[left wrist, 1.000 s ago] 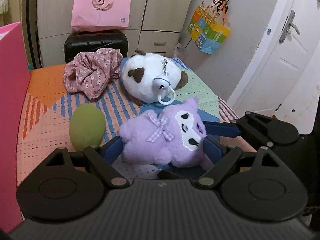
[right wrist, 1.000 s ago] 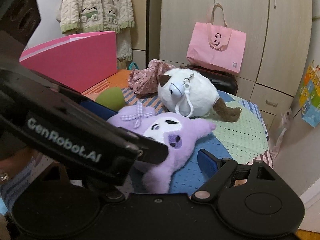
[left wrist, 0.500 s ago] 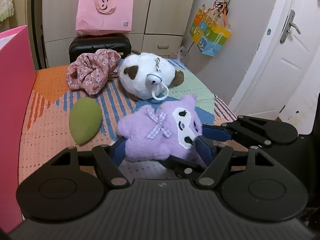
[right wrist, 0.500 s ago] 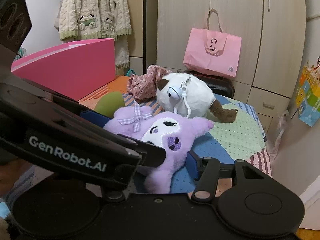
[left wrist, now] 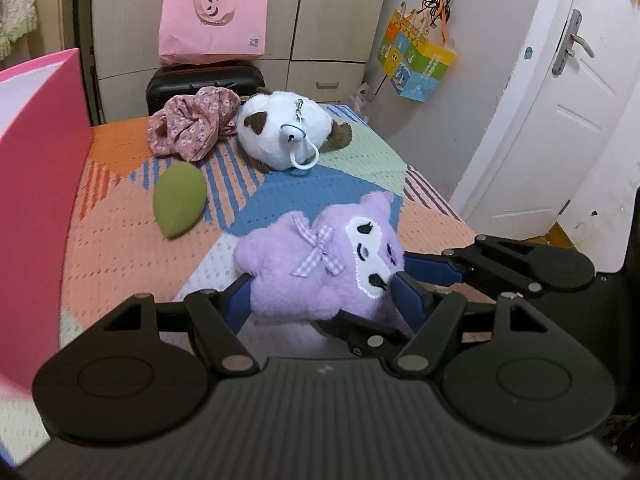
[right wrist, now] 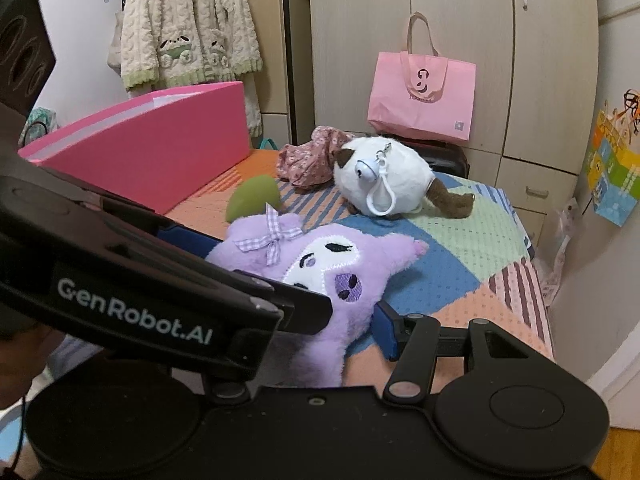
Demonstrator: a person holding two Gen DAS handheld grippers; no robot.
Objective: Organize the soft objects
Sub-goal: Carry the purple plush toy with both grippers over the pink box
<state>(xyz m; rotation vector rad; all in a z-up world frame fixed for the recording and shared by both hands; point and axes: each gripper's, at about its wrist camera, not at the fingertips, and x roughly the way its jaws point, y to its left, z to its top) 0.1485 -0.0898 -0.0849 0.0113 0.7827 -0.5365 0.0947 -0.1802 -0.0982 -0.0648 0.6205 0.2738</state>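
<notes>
A purple plush with a checked bow (left wrist: 320, 264) (right wrist: 320, 276) hangs just above the bedspread (left wrist: 120, 248), held from two sides. My left gripper (left wrist: 324, 296) is shut on its body, blue pads pressing into the fur. My right gripper (right wrist: 332, 332) is shut on its head end; one of its blue fingers (left wrist: 430, 270) shows at the plush's face, and its left finger is hidden behind the left gripper's arm. Farther back lie a white plush with a key clip (left wrist: 280, 136) (right wrist: 384, 176), a green egg-shaped cushion (left wrist: 178, 200) (right wrist: 254, 198) and a crumpled floral cloth (left wrist: 192, 124) (right wrist: 304, 160).
A tall pink box (left wrist: 36, 184) (right wrist: 160, 148) stands along the bed's left side. Behind the bed are a black suitcase (left wrist: 204, 80) with a pink tote bag (left wrist: 214, 12) on it, and wardrobe doors. A white door (left wrist: 560, 120) is to the right.
Both grippers closed onto the purple plush, which has come away from the white plush toward the near end of the bed and risen slightly off the cover.
</notes>
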